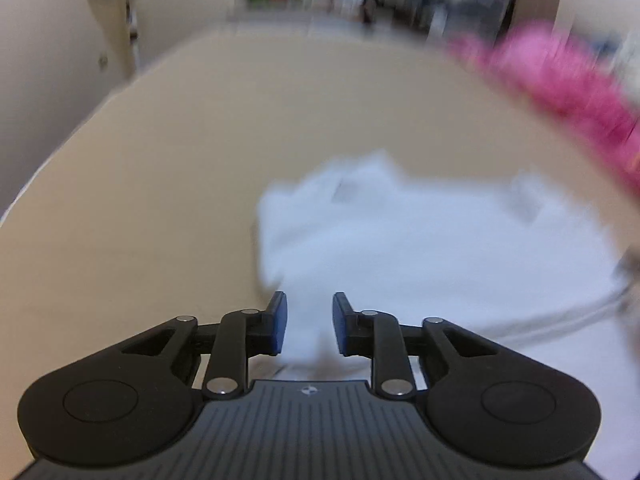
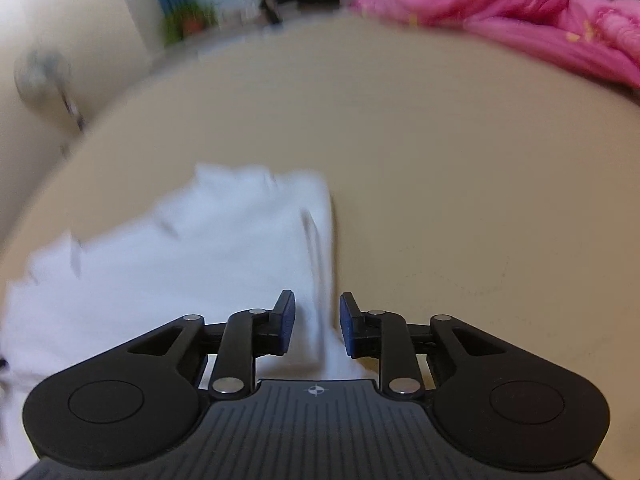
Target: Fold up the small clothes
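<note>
- The left gripper (image 1: 309, 322) has its blue pads set a modest gap apart, with white cloth showing in the gap. Nothing looks pinched, so it reads as open and straddling the near edge of the fabric rather than gripping it.
- Same story for the right gripper (image 2: 317, 322): jaws parted by about the same amount, and the garment's right-hand edge runs up between the pads. No clamp visible there either.
- The thing being worked on is a small white garment (image 1: 420, 248), lying on the surface right in front of both grippers. The left wrist view has it spreading off to the right, the right wrist view has it spreading off to the left, so the two grippers sit at its two near corners or sides.
- Progress-wise, it looks like early days. The cloth is lumpy and rumpled at the far end, with no neat crease or stacked layers to be made out. Both views are motion-blurred though, so finer detail is a guess. Probably the whole fold is still to do.
- The surface is a plain beige tabletop (image 2: 460, 168), mostly bare.
- At the far right edge there's a bright pink bundle of fabric (image 2: 520, 12).
- Beyond that: blurry room clutter, a potted plant (image 2: 192, 20), pale walls.
</note>
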